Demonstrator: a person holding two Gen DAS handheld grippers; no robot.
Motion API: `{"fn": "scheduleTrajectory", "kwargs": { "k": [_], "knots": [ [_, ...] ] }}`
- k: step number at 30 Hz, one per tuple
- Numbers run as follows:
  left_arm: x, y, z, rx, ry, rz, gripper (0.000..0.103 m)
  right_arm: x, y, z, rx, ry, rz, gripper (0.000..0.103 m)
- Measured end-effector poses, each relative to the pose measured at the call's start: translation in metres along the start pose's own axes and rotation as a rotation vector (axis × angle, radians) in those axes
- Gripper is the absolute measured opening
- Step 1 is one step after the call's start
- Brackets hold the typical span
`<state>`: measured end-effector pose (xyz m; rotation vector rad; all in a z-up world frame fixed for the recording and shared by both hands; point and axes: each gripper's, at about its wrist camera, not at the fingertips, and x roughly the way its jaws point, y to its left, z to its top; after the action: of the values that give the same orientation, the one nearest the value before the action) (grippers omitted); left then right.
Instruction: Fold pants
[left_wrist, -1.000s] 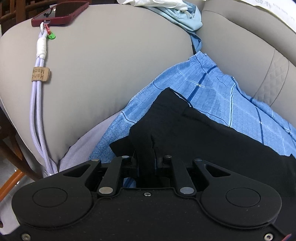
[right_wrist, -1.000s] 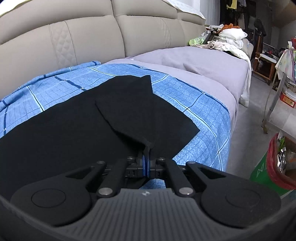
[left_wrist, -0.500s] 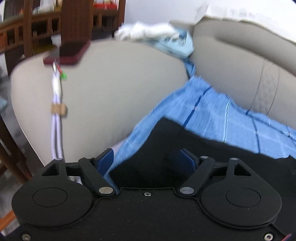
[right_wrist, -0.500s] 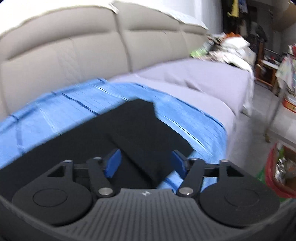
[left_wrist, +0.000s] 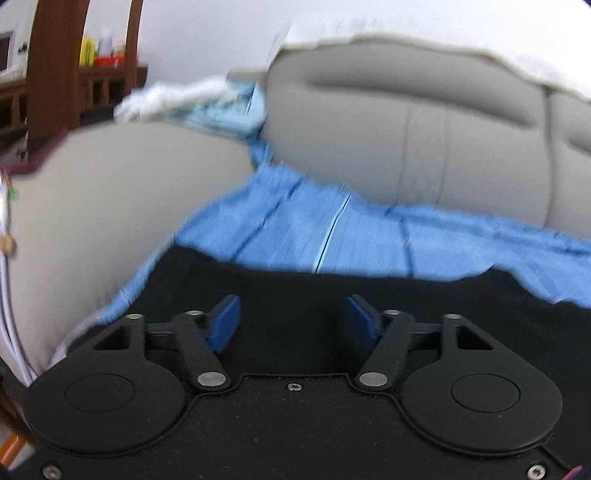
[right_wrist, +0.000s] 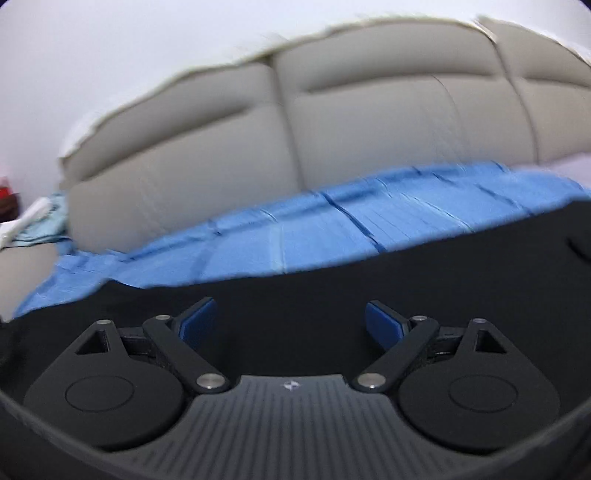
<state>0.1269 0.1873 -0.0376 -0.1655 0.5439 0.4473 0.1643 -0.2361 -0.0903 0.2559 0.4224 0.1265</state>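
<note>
The black pants (left_wrist: 424, 295) lie flat on a blue checked sheet (left_wrist: 369, 236) spread over a beige sofa. In the left wrist view my left gripper (left_wrist: 293, 310) hovers over the pants near their left end. Its jaws are closing from a wider gap, and the blue pads (left_wrist: 225, 321) press on nothing. In the right wrist view the pants (right_wrist: 480, 266) fill the lower half below the sheet (right_wrist: 332, 236). My right gripper (right_wrist: 290, 310) is above them with its jaws opening wide and nothing pinched. Both views are blurred by motion.
The sofa backrest (left_wrist: 406, 129) rises behind the sheet, and the armrest (left_wrist: 110, 203) bulges at the left. A pile of white and light blue cloth (left_wrist: 192, 99) lies on the armrest. Dark wooden furniture (left_wrist: 55, 74) stands behind it. A pale cord (left_wrist: 7, 314) hangs down the armrest's side.
Both grippers let go of the black fabric they were pinching and opened. Both swung upward and toward the sofa back; the left jaws have narrowed again since half a second ago.
</note>
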Motion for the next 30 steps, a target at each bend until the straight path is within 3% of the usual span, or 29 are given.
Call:
{"fn": "scheduleTrajectory", "kwargs": {
  "k": [4, 9, 12, 16, 18, 20, 23, 25, 26, 30],
  "knots": [
    [0.029, 0.01, -0.013, -0.046, 0.092, 0.062, 0.055, -0.004, -0.057, -0.003, 0.061, -0.009, -0.147, 0.094],
    [0.033, 0.012, -0.021, 0.003, 0.057, 0.091, 0.059, -0.028, -0.146, 0.006, 0.154, -0.049, -0.466, 0.094],
    [0.031, 0.014, -0.022, 0.011, 0.052, 0.094, 0.061, -0.043, -0.196, 0.012, 0.234, -0.075, -0.608, 0.094],
    [0.035, 0.02, -0.015, -0.009, 0.064, 0.094, 0.061, -0.048, -0.217, 0.029, 0.234, -0.044, -0.866, 0.094],
    [0.035, 0.022, -0.013, -0.008, 0.06, 0.102, 0.061, -0.047, -0.216, 0.038, 0.257, -0.042, -0.94, 0.094],
    [0.033, 0.024, -0.012, 0.004, 0.045, 0.122, 0.06, -0.044, -0.205, 0.047, 0.268, -0.051, -0.896, 0.094],
    [0.03, 0.034, -0.008, -0.008, 0.027, 0.122, 0.057, -0.031, -0.163, 0.057, 0.2, -0.053, -0.727, 0.095],
    [0.029, 0.044, -0.004, -0.034, 0.026, 0.099, 0.05, -0.014, -0.122, 0.061, 0.129, -0.028, -0.576, 0.095],
    [0.03, 0.051, -0.002, -0.048, 0.029, 0.087, 0.043, -0.003, -0.096, 0.063, 0.089, -0.006, -0.464, 0.095],
    [0.033, 0.068, 0.001, -0.077, 0.022, 0.067, 0.035, 0.038, -0.001, 0.067, -0.021, 0.103, -0.054, 0.094]
  ]
}}
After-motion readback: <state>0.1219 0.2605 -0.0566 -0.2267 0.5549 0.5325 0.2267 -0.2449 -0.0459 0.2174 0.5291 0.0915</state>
